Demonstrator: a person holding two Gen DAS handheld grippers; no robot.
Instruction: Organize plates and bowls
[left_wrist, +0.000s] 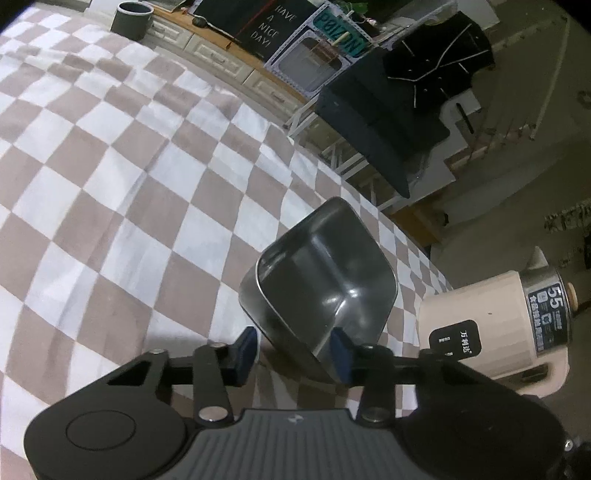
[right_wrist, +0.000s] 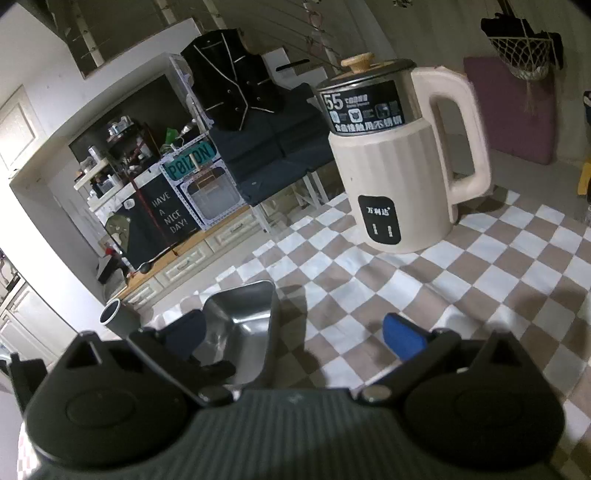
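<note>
The left gripper (left_wrist: 293, 354) holds a square steel bowl (left_wrist: 321, 280), its blue fingers (left_wrist: 341, 354) narrowed with the near wall between them; whether both press cannot be told. The tilted bowl sits on the checkered table (left_wrist: 110, 184), just beside a cream kettle (right_wrist: 402, 158). The right gripper (right_wrist: 295, 336), fingers wide and empty, hovers near the kettle.

The kettle (right_wrist: 399, 158) shows "55", a black board (right_wrist: 168, 216) reads "HAVE A NICE DAY!", a green plate (right_wrist: 192, 160) "POIZON".
</note>
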